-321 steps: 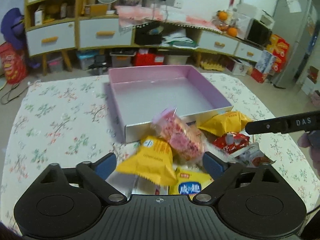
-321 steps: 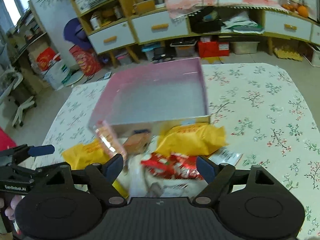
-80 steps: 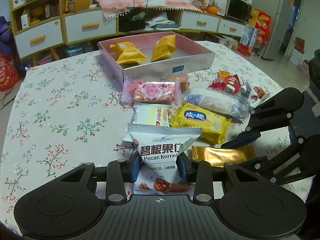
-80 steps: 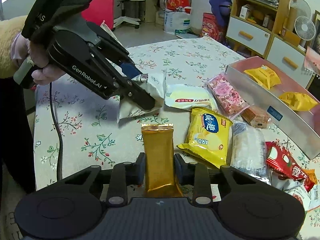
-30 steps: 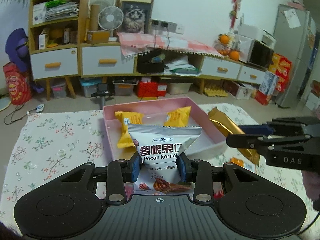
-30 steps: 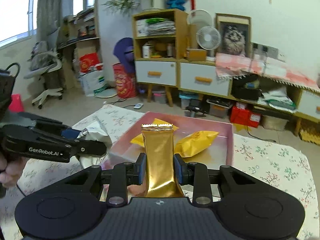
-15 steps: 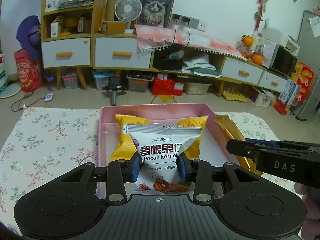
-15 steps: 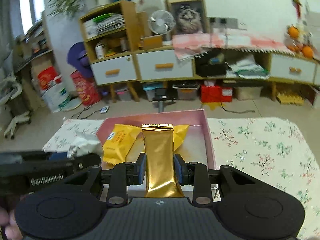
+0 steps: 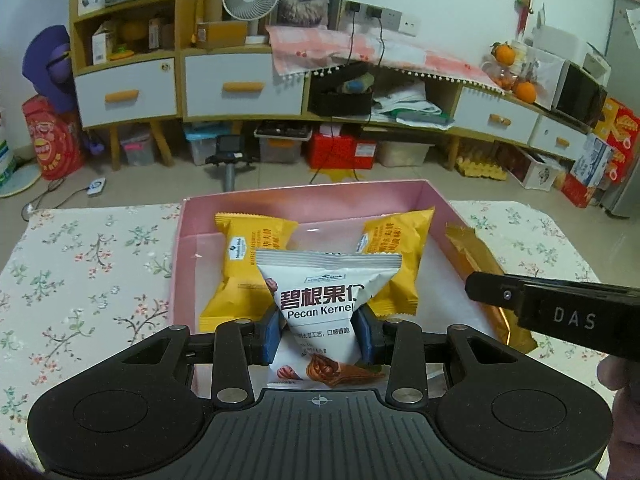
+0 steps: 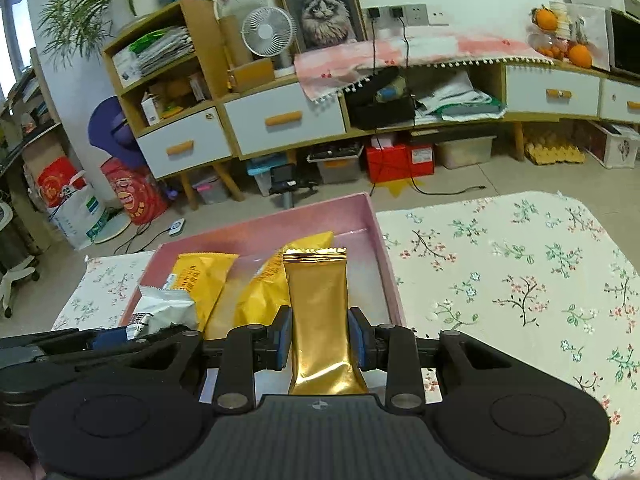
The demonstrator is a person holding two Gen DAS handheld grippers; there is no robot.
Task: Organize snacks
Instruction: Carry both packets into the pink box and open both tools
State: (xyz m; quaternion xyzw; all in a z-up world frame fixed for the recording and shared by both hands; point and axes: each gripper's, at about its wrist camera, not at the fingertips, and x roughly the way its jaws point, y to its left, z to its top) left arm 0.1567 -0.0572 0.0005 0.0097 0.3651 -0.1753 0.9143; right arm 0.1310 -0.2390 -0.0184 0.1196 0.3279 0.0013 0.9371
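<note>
The surface [image 9: 92, 264] wears a white cloth printed with small flower sprigs, and behind it runs a long wooden sideboard [image 10: 280, 120] with white drawers and orange handles. On the cloth sits the pink box [image 9: 188, 224], shallow and open-topped, its pale floor showing between the snacks. Two yellow packets lie inside near the far wall: the left yellow packet [image 9: 248, 256] and the right yellow packet [image 9: 400, 248], each tilted toward the middle.

Both claws hang over the near part of the box. The left claw [image 9: 318, 334] is clamped on the pecan kernel bag [image 9: 324, 300], a white pouch with red Chinese lettering, its blue pads pressed into the pouch's narrow lower part so the top flares out wide above them. From the right wrist view that same bag [image 10: 164, 312] shows at the left edge of the box, above the dark body of the left claw.

The right claw [image 10: 320, 338] is closed on the gold bar [image 10: 318, 312], a slim shiny wrapper standing upright between the pads, crimped end pointing away. Seen from the left, the bar [image 9: 472, 256] slants over the box's right wall.
</note>
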